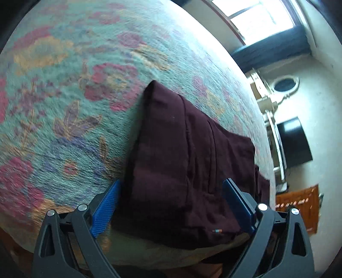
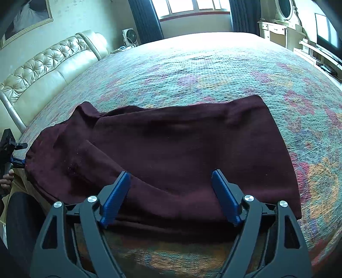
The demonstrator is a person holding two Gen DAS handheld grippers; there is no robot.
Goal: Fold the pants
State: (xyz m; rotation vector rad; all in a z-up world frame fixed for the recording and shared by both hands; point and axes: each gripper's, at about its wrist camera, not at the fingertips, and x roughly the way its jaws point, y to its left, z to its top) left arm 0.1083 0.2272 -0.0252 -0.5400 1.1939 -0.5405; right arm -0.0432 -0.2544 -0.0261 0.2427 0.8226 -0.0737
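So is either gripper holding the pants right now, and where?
No: the left gripper and right gripper are both open over the maroon pants, gripping nothing.

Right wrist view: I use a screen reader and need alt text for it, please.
Dark maroon pants lie spread across a floral bedspread, with the open right gripper poised over their near edge. The left gripper is at the pants' far left end. A tufted headboard and a window sit behind.
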